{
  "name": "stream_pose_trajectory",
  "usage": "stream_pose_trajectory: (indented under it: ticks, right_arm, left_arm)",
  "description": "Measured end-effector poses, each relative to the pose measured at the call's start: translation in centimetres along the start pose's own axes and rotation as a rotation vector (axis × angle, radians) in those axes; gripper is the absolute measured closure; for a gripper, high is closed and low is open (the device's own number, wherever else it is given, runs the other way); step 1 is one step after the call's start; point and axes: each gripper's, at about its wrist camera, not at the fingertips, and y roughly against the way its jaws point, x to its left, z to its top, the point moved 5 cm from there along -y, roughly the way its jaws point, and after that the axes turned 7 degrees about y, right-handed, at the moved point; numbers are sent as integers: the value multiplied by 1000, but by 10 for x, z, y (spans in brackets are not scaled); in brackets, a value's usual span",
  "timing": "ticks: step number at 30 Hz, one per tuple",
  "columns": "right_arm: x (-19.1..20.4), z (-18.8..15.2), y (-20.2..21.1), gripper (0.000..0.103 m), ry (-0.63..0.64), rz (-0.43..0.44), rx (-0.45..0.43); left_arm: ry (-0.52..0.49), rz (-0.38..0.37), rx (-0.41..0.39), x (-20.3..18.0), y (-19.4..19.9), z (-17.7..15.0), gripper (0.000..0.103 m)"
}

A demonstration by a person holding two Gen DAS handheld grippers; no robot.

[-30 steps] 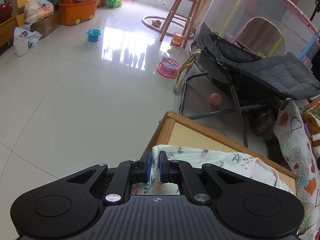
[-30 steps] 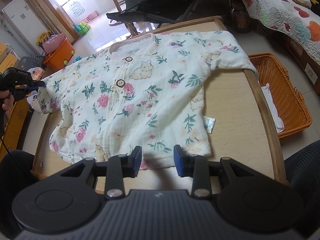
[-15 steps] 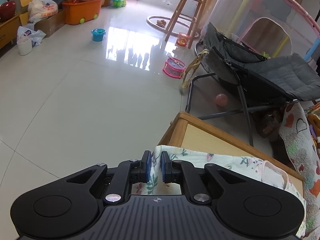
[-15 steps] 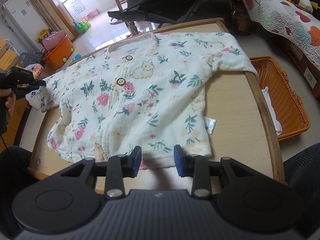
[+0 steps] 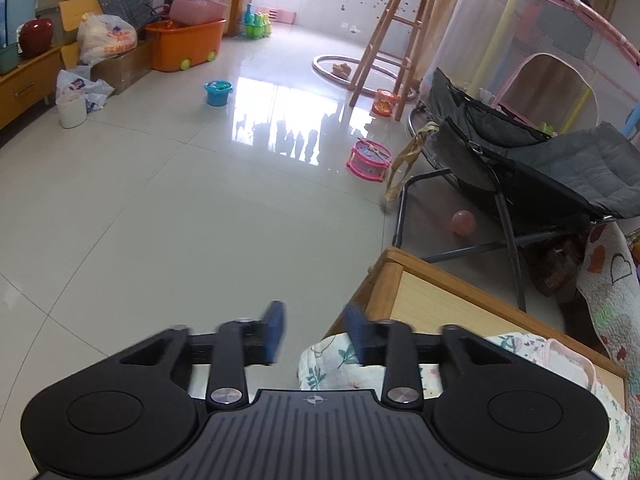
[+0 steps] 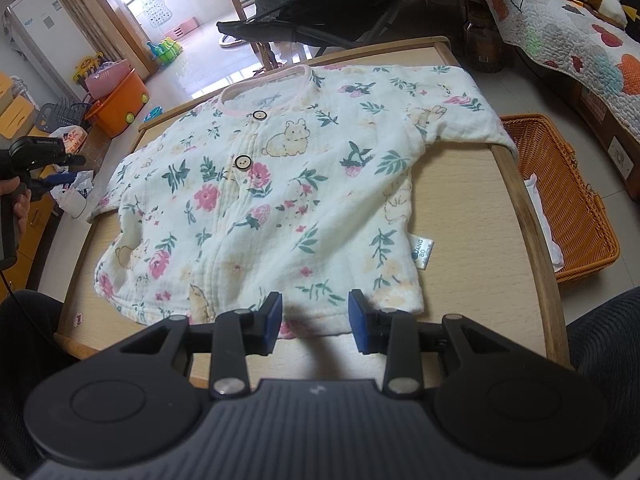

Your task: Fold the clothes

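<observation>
left jaws opening off sleeve (image 5: 320, 364) | right jaws apart over hem | both tilted down

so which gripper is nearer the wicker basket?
Right. The right gripper hovers open over the shirt hem, the wicker basket just past the table edge beside it. The left gripper, jaws opening, is off the opposite sleeve end.

You have one floral shirt (image 6: 280, 200) spread on one wooden table (image 6: 472, 216), its sleeves reaching the left and right edges. Two buttons (image 6: 243, 162) show on its front, and one label (image 6: 423, 252) at its right hem. One wicker basket (image 6: 568, 200) sits off the table's right edge. You hold two grippers: the left gripper (image 5: 314, 334) and the right gripper (image 6: 314, 320). On the floor stand two toy drums (image 5: 368, 158), one blue bucket (image 5: 218, 92) and one orange bin (image 5: 186, 44).
</observation>
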Motion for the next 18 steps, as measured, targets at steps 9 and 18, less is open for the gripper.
stream_pose_trajectory:
  ticks: [9, 18]
  right_arm:
    - [1, 0, 0, 67, 1, -1, 0]
    - [6, 0, -1, 67, 36, -26, 5]
  left_arm:
    - [14, -69, 19, -3, 12, -8, 47]
    - [107, -154, 76, 12, 21, -39, 47]
